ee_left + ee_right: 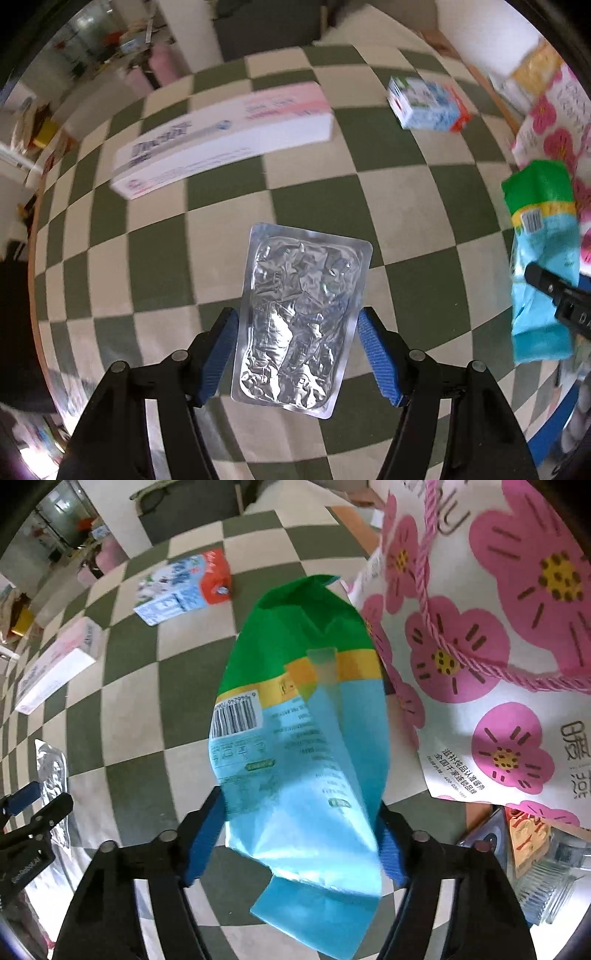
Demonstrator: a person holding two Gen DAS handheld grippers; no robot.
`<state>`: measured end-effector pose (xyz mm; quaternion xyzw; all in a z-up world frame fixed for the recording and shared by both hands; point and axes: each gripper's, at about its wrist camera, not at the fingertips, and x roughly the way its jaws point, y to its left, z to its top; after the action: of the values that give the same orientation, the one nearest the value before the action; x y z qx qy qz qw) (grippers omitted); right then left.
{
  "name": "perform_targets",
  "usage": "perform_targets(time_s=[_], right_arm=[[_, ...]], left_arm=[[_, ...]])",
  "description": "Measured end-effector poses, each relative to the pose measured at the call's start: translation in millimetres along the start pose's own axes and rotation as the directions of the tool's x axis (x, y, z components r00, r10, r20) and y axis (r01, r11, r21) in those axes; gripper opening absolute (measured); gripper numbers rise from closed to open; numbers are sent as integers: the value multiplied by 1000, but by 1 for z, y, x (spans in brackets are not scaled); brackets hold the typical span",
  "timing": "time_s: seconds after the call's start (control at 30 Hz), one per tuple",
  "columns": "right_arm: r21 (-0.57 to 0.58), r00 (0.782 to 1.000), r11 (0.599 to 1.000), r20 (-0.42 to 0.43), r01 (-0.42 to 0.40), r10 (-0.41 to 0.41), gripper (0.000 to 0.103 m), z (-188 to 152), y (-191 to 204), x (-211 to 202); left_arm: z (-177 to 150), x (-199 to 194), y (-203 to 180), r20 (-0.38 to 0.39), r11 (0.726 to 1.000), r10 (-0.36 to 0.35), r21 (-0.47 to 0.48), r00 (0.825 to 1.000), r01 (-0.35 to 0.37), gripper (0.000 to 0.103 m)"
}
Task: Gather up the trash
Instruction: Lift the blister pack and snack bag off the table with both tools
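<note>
My left gripper (295, 325) is shut on a silver foil blister pack (301, 317) and holds it above the green and cream checkered cloth (388, 199). The pack also shows in the right wrist view (53, 775). My right gripper (301, 812) is shut on a blue, yellow and green snack bag (303, 720), lifted off the cloth next to a white paper bag with pink flowers (509, 635). The snack bag also shows at the right in the left wrist view (543, 258).
A long white and pink box (221, 136) lies on the cloth at the far left. A blue and red carton (428, 103) lies at the back. A clear plastic container (550, 878) sits below the flowered bag.
</note>
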<state>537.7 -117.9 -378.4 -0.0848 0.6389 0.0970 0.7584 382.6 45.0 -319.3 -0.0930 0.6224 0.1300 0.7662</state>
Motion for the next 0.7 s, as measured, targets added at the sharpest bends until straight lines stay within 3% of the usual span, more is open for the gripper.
perform_targets(time_s=[0.13,0.33,0.5,0.7], right_arm=[[-10,998,999,42,-43,43,71,-12,12,-23],[-37,989,994,102,-107,110,71,-47,23,-68],[-66,975,986,156,-150,159,71,-120,28,-128],[-88,954,978,219,-189,204,71,-213,48,-188]], left_arm=[[-16,-27,7,48,998,-14,-68,999,17,64],[-59,-64,63,127,989,-26,-139,992,44,64],[-107,-105,85,194,982,-35,-178,980,70,64],[-198,-150,106,267,976,-88,-168,960,136,60]])
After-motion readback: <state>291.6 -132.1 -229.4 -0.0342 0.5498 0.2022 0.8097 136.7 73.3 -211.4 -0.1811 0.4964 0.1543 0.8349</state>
